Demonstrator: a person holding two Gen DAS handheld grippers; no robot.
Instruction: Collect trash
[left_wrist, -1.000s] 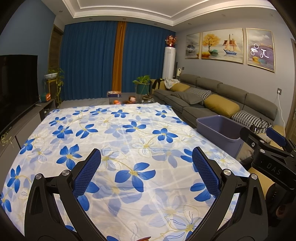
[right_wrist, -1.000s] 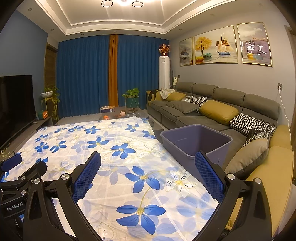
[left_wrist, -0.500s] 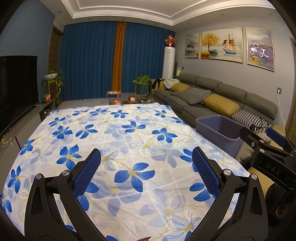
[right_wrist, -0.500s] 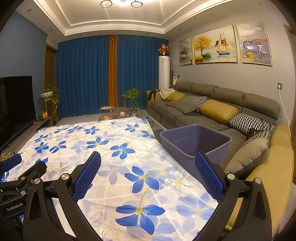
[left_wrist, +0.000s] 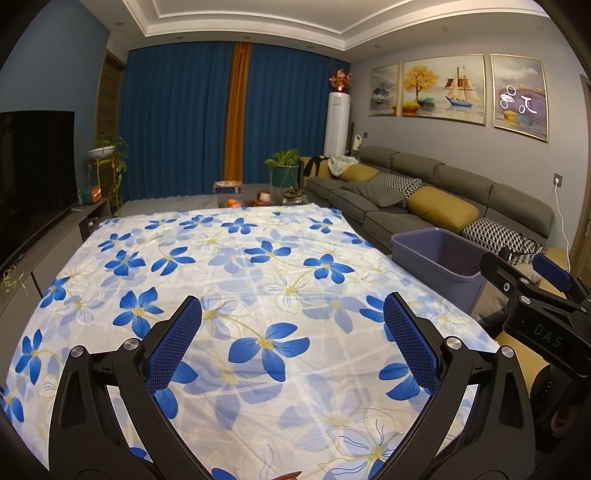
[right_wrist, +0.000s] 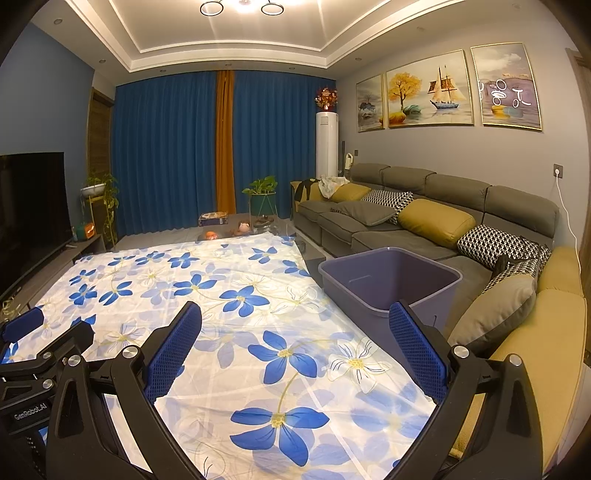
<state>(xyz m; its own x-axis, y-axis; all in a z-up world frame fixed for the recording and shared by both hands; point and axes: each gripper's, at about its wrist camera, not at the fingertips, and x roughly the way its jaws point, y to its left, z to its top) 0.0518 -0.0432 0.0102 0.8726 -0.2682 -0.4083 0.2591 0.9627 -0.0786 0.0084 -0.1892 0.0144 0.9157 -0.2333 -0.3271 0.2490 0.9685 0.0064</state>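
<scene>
— Where is the bin sitting?
— The purple bin (right_wrist: 391, 280) is standing at two o'clock, beside the flowered cloth (left_wrist: 236, 280) on the bench, against the sofa (right_wrist: 424, 206).
— And the fingers?
— Left gripper (left_wrist: 291, 332) and right gripper (right_wrist: 295, 334) are both gaping wide, gripping nothing.

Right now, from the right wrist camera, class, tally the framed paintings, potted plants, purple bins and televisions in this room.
Framed paintings: 3
Potted plants: 2
Purple bin: 1
Television: 1
Total: 7
</scene>
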